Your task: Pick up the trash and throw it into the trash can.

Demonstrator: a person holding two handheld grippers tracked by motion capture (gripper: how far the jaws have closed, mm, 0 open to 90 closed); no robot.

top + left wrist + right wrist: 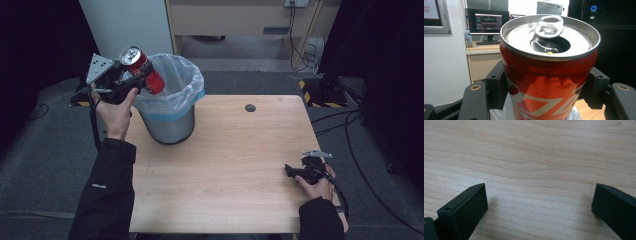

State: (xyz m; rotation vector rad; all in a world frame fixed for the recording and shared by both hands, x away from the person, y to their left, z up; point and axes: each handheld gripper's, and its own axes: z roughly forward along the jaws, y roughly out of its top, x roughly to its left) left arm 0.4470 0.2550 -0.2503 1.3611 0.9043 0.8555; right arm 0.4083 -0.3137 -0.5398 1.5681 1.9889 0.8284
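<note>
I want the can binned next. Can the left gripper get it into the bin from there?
Probably yes. The left gripper holds the can just above the bin's near left rim, and the lined mouth looks open with nothing between them.

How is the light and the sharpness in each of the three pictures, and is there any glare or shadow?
High view: the table is evenly lit, the surroundings are dark, and the picture is slightly soft. Left gripper view: the red can is sharp, with glare on its silver top; the monitors behind are blurred. Right gripper view: the wood grain is clear, and a soft shadow lies beside the left jaw of the right hand-held gripper.
</note>
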